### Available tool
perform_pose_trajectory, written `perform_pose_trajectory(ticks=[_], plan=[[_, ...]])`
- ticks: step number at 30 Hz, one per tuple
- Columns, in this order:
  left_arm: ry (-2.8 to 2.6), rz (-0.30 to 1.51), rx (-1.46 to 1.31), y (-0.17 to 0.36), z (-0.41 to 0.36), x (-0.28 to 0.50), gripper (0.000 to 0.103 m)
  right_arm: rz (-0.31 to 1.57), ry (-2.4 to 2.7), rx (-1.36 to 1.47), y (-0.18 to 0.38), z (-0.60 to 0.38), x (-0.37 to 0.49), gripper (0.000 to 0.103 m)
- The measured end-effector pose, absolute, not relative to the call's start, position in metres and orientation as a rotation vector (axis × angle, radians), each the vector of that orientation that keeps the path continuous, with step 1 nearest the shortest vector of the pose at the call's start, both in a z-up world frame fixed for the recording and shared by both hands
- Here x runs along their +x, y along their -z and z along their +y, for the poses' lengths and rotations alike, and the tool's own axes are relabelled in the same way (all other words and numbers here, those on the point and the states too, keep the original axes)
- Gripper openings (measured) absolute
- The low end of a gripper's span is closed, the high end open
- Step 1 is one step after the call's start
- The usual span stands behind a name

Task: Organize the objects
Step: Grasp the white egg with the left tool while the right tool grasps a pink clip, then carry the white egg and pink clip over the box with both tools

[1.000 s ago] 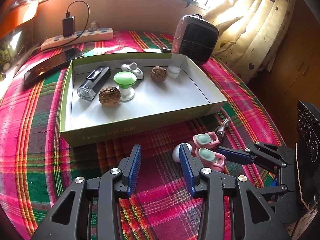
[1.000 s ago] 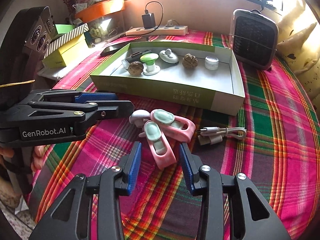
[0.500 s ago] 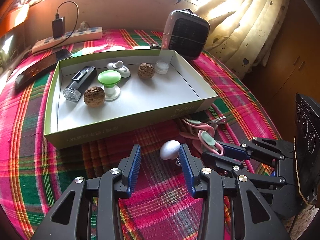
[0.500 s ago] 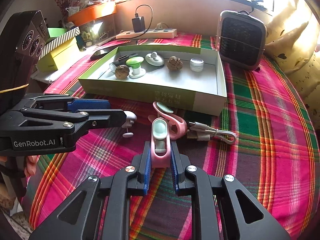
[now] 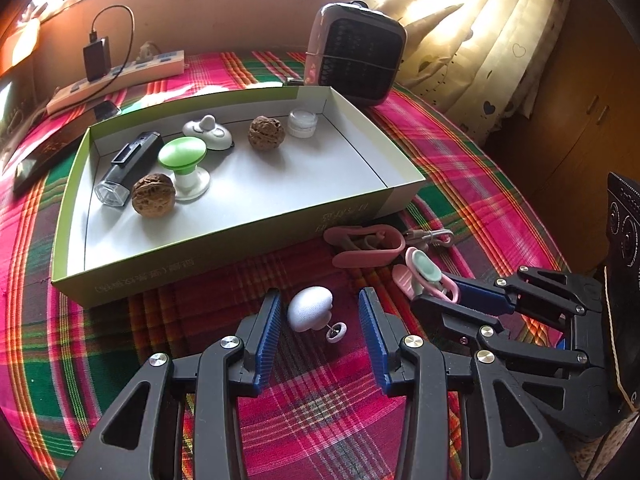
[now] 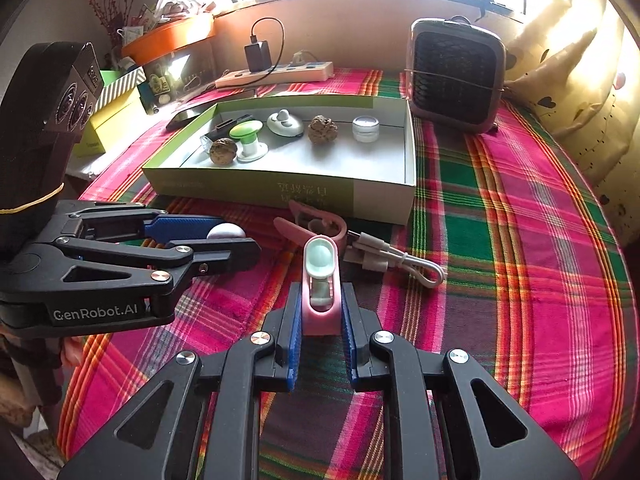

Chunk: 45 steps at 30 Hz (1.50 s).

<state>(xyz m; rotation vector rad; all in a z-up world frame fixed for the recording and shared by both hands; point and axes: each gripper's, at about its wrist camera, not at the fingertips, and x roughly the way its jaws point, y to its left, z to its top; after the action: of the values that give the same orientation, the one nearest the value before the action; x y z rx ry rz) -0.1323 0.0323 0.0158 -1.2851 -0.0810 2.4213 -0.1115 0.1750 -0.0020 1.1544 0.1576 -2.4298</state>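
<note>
A white mushroom-shaped knob (image 5: 310, 312) lies on the plaid cloth between the fingers of my left gripper (image 5: 320, 320). The jaws are open and the pads stand clear of the knob on both sides. My right gripper (image 6: 320, 304) is shut on a pink clip with a mint pad (image 6: 320, 276), its nose pointing away from me. The left wrist view shows that right gripper (image 5: 460, 300) holding the clip (image 5: 424, 276). A second pink clip (image 5: 368, 244) lies by the front wall of the green box (image 6: 240, 188). The right wrist view shows the left gripper (image 6: 224, 240) around the knob (image 6: 226, 232).
The box holds two walnuts (image 5: 154, 196), a green-capped knob (image 5: 182, 156), a black torch (image 5: 128, 164), a white holder and a small jar (image 5: 303, 122). A coiled white cable (image 6: 400, 260) lies beside the clips. A heater (image 5: 356, 52), power strip (image 5: 116, 76) and phone stand behind.
My right gripper has closed on the pink clip and turned it nose-forward. My left gripper has shifted so that the white knob now lies between its open fingers.
</note>
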Motion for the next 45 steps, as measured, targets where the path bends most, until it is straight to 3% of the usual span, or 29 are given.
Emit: perform_pose_trajectory(ticks=[6, 11, 15, 45], plan=[[-2.452, -0.028, -1.273, -0.0153, 0.0368, -0.1309, 0.036, 0.142, 2.426, 1.172, 0.004, 0.1768, -0.1142, 0.018], [-2.481, -0.021, -1.273, -0.0149, 0.0346, -0.1312, 0.024, 0.151, 2.42, 1.176, 0.0048, 0.1756, -0.1144, 0.018], [-2.491, -0.023, -1.275, -0.0146, 0.0328, -0.1317, 0.02, 0.148, 2.418, 1.176, 0.0051, 0.1756, -0.115, 0.018], [-2.51, -0.007, -1.254, -0.0146, 0.034, -0.128, 0.02, 0.163, 2.425, 1.176, 0.0056, 0.1743, -0.1149, 0.018]])
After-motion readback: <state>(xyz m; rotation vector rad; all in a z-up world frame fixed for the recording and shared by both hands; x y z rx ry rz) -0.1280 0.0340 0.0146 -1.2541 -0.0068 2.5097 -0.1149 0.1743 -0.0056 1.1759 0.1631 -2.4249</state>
